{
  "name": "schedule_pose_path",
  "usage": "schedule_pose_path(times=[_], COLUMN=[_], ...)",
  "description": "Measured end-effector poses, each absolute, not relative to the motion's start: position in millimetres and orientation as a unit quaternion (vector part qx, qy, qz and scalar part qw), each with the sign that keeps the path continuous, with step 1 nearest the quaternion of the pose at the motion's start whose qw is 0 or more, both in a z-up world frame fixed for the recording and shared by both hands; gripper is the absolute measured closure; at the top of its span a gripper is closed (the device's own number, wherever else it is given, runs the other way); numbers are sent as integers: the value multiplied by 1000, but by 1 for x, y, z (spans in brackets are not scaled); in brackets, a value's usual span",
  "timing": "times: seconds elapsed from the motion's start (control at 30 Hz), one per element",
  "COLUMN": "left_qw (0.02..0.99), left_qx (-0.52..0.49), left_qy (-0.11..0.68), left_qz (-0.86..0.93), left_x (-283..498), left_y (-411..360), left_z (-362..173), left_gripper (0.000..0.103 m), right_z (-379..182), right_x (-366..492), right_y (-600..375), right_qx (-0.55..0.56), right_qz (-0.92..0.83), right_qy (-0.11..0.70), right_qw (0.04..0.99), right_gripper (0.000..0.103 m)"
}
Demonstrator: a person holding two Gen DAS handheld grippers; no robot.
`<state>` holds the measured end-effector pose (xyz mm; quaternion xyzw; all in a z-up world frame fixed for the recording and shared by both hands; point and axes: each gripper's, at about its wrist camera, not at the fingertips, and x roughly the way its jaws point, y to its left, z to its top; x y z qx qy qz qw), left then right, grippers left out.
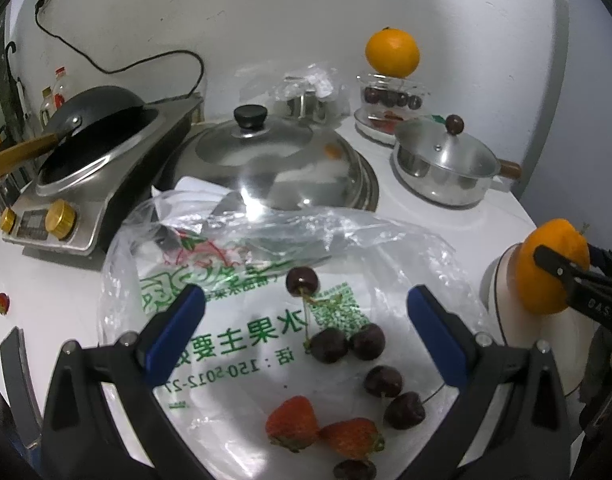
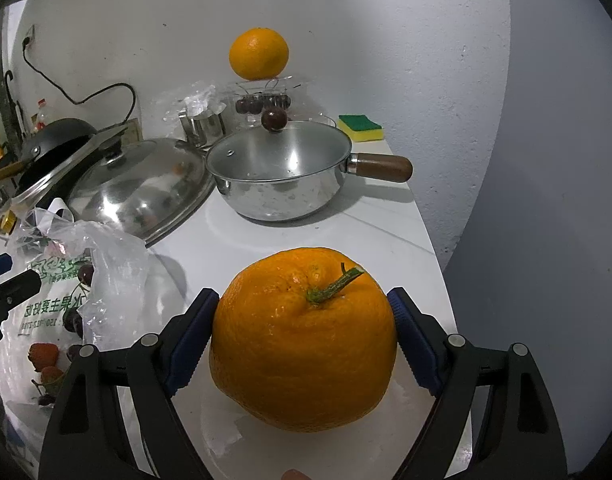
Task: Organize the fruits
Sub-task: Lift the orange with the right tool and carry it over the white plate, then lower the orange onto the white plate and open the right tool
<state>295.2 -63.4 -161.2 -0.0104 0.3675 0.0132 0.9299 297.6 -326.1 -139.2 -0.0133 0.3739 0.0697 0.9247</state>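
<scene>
Orange (image 2: 302,344): large, bumpy peel, green stem.

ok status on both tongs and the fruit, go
Left tongs open over cherries on the plastic bag. Right tongs shut on orange, over white plate. Nothing in the way.

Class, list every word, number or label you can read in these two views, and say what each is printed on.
"水果主要" and "150-5012-27", cut off: green print on the plastic bag, seen mirrored.
QR code on the bag: not decodable.
Large green characters further up the bag: too crumpled to read.
Induction cooker display: too small to read.
</scene>
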Motion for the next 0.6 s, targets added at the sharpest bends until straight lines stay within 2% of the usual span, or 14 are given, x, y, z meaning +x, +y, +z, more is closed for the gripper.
schedule_pose_path(times=[0.6], left_qw=[935], left_qx=[-10], left_qy=[355], left_qz=[9], left_x=[283], left_y=[-59], left_z=[-152], left_gripper=[1], right_z=[-140], right_x=[297], right_y=[-321], right_qx=[-31], right_qz=[58], right_qy=[373], right_qw=[925], right_gripper=[13])
